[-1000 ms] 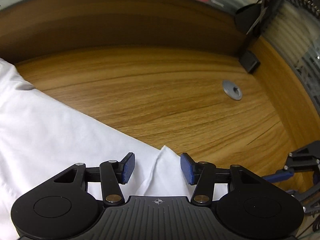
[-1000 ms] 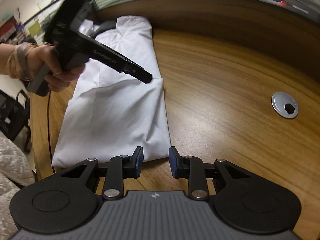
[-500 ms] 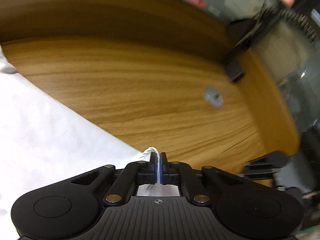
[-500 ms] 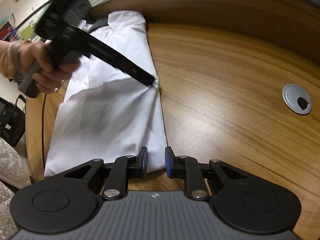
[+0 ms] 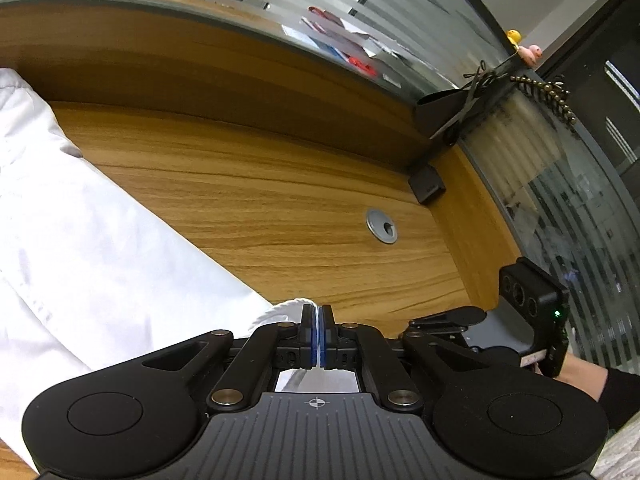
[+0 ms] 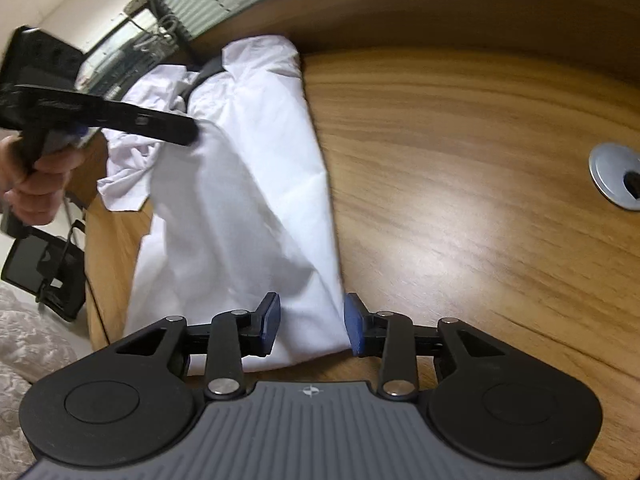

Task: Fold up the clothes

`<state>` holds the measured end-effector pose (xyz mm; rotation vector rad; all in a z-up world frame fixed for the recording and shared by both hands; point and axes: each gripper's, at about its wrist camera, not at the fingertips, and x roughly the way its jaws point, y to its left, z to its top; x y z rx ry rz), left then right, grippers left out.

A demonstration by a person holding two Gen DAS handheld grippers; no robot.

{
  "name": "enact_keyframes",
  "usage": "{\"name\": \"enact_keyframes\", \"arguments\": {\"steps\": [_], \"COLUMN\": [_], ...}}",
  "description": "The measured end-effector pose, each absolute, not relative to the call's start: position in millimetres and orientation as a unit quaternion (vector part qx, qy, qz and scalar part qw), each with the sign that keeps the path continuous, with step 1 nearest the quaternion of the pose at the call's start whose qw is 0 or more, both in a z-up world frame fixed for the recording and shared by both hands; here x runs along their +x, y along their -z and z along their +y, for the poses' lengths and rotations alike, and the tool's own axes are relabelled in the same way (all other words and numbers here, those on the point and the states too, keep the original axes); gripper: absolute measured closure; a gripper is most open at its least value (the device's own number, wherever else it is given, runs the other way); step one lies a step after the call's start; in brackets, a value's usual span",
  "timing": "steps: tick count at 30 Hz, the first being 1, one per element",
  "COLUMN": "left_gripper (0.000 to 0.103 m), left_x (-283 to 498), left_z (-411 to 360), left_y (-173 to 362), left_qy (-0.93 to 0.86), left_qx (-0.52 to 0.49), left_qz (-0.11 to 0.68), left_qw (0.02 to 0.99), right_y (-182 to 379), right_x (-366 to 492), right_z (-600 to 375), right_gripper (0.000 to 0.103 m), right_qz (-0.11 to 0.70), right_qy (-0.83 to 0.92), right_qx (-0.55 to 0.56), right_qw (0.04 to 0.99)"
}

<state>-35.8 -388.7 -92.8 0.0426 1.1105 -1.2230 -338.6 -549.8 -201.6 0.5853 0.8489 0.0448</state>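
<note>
A white shirt of thin, smooth cloth lies lengthwise along the left part of the bench, folded into a long narrow band, with soft creases and a rumpled heap at its far end where a dark strip shows among the folds. The left claw is clamped on a fold at the shirt's edge: its blue pads meet with only a sliver of white cloth pinched between them, and the cloth rises in a tented ridge towards it. The right claw has just been opening; its blue pads stand apart on either side of the shirt's near corner, without pressing on it. Both tools are matte black plastic with ribbed grey bodies and round steel pivot pins. The bench is a wood-grain laminate, warm brown with dark streaks, slightly glossy under the light, and a round grey cable grommet is set into it. A raised wooden lip runs along its back, topped by a screen of frosted striped glass. Past the bench's left edge stands a black chair.
</note>
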Motion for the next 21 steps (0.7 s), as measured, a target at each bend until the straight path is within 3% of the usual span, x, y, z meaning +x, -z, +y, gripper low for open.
{"name": "enact_keyframes", "arguments": {"steps": [10,11,13,21], "left_gripper": [0.1,0.1,0.1,0.099], "left_x": [-29.2,-27.2,-24.5,-17.1], "left_z": [-399.4,-401.0,-405.2,-424.2], "left_y": [101.7,103.8,107.4,136.3], "left_qy": [0.515,0.514,0.512,0.483], "left_qx": [0.049,0.053,0.06,0.119], "left_qz": [0.47,0.47,0.47,0.47], "left_qw": [0.715,0.716,0.717,0.729], "right_y": [181.2,176.6,171.0,188.9], "right_x": [-349.1,-348.4,-342.8,-308.1], "right_z": [-539.7,-536.0,-527.4,-498.7], "right_gripper": [0.063,0.065,0.086,0.085], "right_qz": [0.368,0.357,0.342,0.406], "right_qy": [0.028,0.025,0.016,0.056], "right_qx": [0.277,0.274,0.265,0.195], "right_qw": [0.887,0.893,0.901,0.891]}}
